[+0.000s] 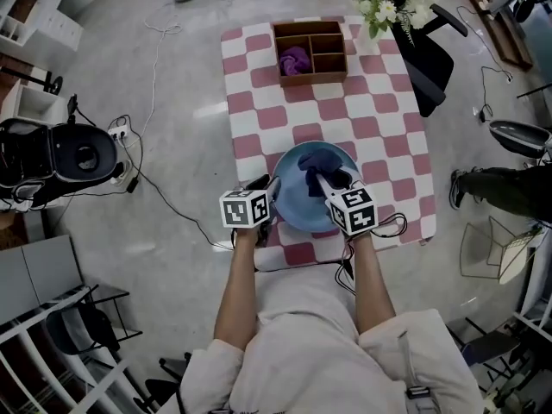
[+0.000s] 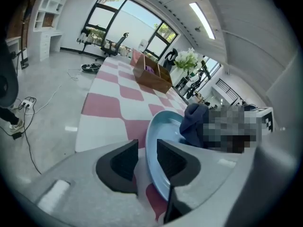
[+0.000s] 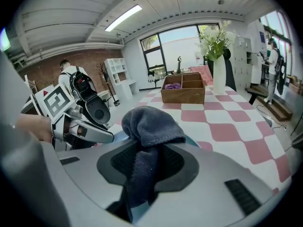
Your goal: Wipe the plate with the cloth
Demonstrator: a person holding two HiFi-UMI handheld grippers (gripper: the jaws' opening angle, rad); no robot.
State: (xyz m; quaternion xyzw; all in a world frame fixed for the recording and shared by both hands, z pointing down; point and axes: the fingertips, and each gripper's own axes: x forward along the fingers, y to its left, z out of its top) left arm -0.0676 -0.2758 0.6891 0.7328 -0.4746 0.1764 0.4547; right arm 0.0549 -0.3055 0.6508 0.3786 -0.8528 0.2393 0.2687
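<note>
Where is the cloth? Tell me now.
In the head view, the cloth is clamped in the right gripper, over the plate at the table's near edge.

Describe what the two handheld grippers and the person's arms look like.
The left gripper and right gripper match: smooth light-grey shells, black ribbed pads, and a white cube with black square markers on each. A thin black cable loops beside the right one. The person wears a pale top with short sleeves; the forearms are bare.
</note>
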